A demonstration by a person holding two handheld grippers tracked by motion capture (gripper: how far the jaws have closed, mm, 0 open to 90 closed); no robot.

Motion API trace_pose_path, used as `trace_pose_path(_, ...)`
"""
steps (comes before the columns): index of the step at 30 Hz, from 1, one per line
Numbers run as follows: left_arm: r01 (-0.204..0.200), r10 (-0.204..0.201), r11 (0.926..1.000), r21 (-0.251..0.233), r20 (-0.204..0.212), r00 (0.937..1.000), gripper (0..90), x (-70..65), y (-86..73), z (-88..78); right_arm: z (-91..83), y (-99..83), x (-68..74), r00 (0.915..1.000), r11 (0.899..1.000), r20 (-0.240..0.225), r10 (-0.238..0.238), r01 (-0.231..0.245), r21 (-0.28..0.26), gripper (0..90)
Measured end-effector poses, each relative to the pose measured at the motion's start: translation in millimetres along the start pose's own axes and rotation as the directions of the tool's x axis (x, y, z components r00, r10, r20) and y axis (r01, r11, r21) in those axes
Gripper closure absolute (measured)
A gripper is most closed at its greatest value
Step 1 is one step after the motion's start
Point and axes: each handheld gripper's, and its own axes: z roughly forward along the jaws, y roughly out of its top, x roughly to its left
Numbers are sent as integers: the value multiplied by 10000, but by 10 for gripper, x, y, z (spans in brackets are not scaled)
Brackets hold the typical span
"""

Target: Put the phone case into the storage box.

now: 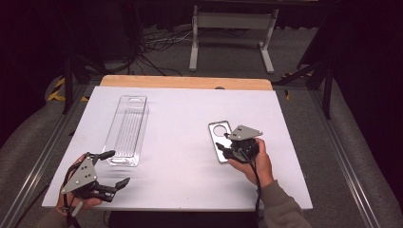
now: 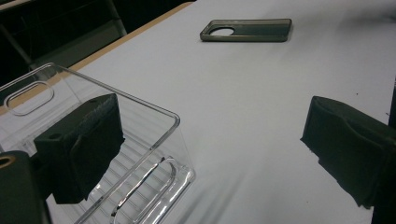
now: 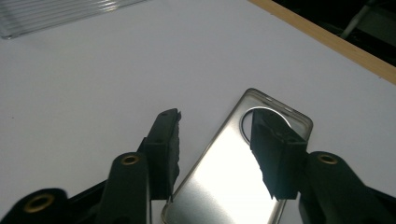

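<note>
Looking down from the high view, I see my right claw (image 1: 227, 144) hovering over the near end of the phone case (image 1: 220, 140), which lies flat on the white table (image 1: 180, 118). Along the right gripper view, the jaws stand apart with nothing clamped between them: the case (image 3: 233, 172) lies below and between them, its round camera hole partly hidden behind the far jaw, its shiny face glaring under the light. I cannot tell whether either pad brushes it.

My left claw (image 1: 115, 167) sits at the near left corner of the table, jaws wide apart and empty. One jaw tip lies just beside the near end of the clear tray (image 1: 127, 128); the other points out over bare table. In the left gripper view, the tray (image 2: 154, 140) stands right in front of one jaw, seen through its clear wall, and the case (image 2: 247, 30) lies well ahead, far across the table.
</note>
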Motion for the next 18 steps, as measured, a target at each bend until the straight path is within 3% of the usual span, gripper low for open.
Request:
trace_pose_path(4, -16, 16, 10000, 48, 6, 10000, 56, -12, 6, 9, -43, 20, -69, 9990, 9996, 347, 296, -297, 21, 358)
trace_pose_path(5, -16, 16, 10000, 48, 6, 10000, 56, -12, 6, 9, -43, 20, -69, 9990, 9996, 347, 296, -297, 21, 358)
trace_pose_path(6, -38, 38, 10000, 43, 13, 10000, 56, -12, 8, 10, -69, 37, -110, 9955, 9981, 714, 623, -618, -88, 255)
trace_pose_path(8, -46, 47, 10000, 43, -15, 10000, 56, -13, 9, 10, -75, 54, -140, 9933, 9972, 886, 741, -739, -55, 203)
trace_pose_path(11, -5, 5, 10000, -64, -106, 9999, 56, -13, 7, 7, -78, 68, -176, 9903, 9958, 1045, 915, -913, -65, 171)
trace_pose_path(14, 46, -47, 10000, -26, -109, 9999, 56, 5, 0, 6, -57, 85, -296, 9836, 9904, 1167, 1378, -1385, -28, 105)
trace_pose_path(17, 67, -67, 10000, -40, -83, 9999, 56, 6, 0, 4, -27, 86, -362, 9826, 9873, 1025, 1546, -1576, 218, 98)
trace_pose_path(18, 24, -24, 10000, -18, -101, 9999, 56, 9, 0, 6, 23, 92, -429, 9799, 9833, 1092, 1672, -1737, 534, 98)
